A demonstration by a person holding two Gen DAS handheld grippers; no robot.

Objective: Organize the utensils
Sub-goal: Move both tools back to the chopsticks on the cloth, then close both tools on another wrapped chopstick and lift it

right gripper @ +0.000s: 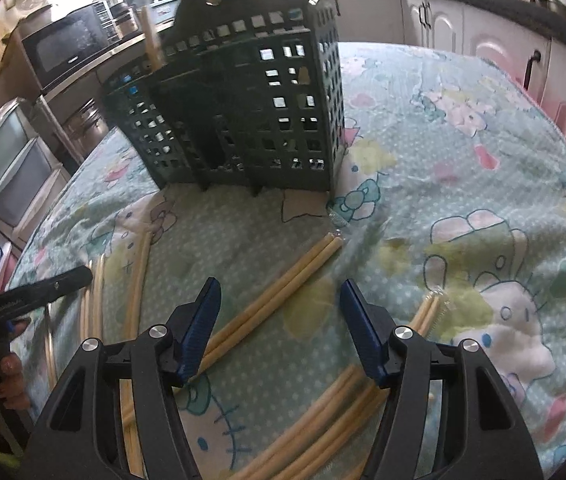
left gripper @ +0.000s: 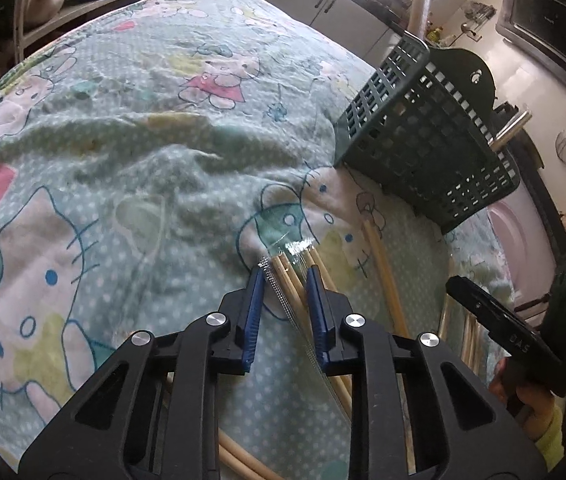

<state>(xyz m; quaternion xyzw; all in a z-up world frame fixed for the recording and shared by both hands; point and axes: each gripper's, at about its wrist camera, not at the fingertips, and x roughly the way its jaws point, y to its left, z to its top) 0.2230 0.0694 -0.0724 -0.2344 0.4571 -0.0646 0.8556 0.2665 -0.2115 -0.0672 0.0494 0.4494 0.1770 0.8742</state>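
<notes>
The left gripper point(left gripper: 285, 270) looks clamped on wrapped chopsticks point(left gripper: 283, 270) near the green basket point(left gripper: 423, 136). Lift gently, keeping them level. The right gripper point(right gripper: 279, 292) has jaws apart, empty.

Black gripper point(left gripper: 285, 276), blue pads, silver screws

A table is wholly covered by a pale green, white-dotted cloth point(left gripper: 155, 128) printed with cartoon cats and rabbits, rumpled into soft folds across its middle. A dark green perforated plastic utensil holder point(right gripper: 243, 112) stands upright on the cloth, resting on short feet. In front of it, several pairs of pale wooden chopsticks point(right gripper: 283, 280) lie flat and scattered on the cloth, some of them sealed in clear plastic sleeves point(left gripper: 295, 246), pointing in different directions and partly crossing near the table's near edge.
</notes>
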